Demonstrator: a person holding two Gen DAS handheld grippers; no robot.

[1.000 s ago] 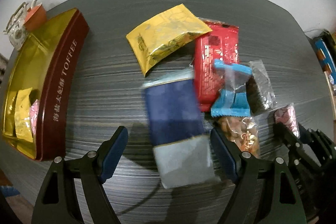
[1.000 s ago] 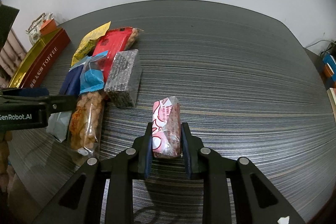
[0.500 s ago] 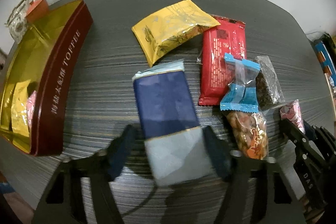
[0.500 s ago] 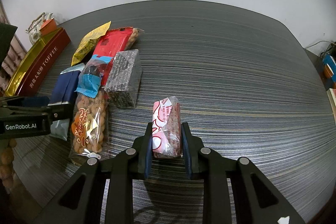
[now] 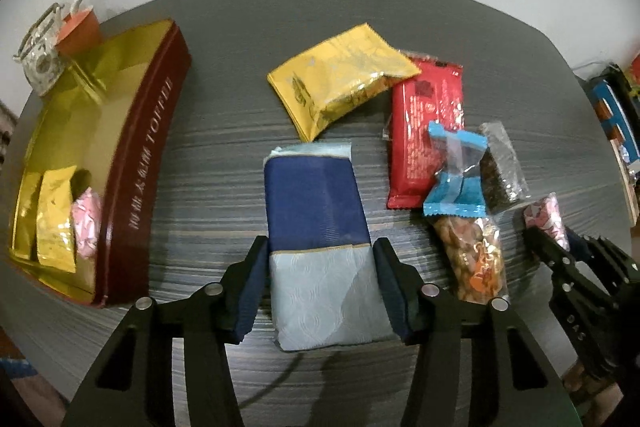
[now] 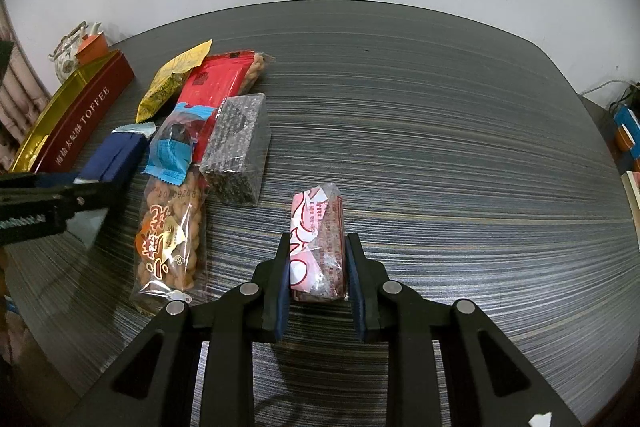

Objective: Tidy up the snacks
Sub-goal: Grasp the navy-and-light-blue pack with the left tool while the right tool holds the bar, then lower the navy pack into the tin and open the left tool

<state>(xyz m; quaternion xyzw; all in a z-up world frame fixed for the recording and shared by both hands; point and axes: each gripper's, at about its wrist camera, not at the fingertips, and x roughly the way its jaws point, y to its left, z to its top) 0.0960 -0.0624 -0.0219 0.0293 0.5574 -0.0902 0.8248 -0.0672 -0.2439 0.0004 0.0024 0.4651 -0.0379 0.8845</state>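
Note:
My left gripper (image 5: 320, 287) is shut on a navy and pale blue packet (image 5: 320, 227), its pads pressing both sides of the packet's near end on the table. My right gripper (image 6: 318, 279) is shut on a pink and white wrapped snack (image 6: 318, 239). The red toffee tin (image 5: 132, 187) with a gold inside lies at the left and holds a gold packet (image 5: 56, 223) and a pink snack (image 5: 86, 223). On the table lie a yellow packet (image 5: 340, 79), a red packet (image 5: 428, 131), a blue-topped peanut bag (image 5: 464, 219) and a dark seeded bar (image 5: 500, 167).
A teapot (image 5: 40, 55) and an orange cup (image 5: 78, 31) stand behind the tin at the far left table edge. Books and boxes (image 5: 616, 115) sit beyond the right table edge. A white wall runs behind the table (image 6: 440, 107).
My left gripper has moved forward around the navy packet and closed from wide open onto its sides. The packet shifted slightly left. My right gripper has kept its hold on the pink snack without moving.

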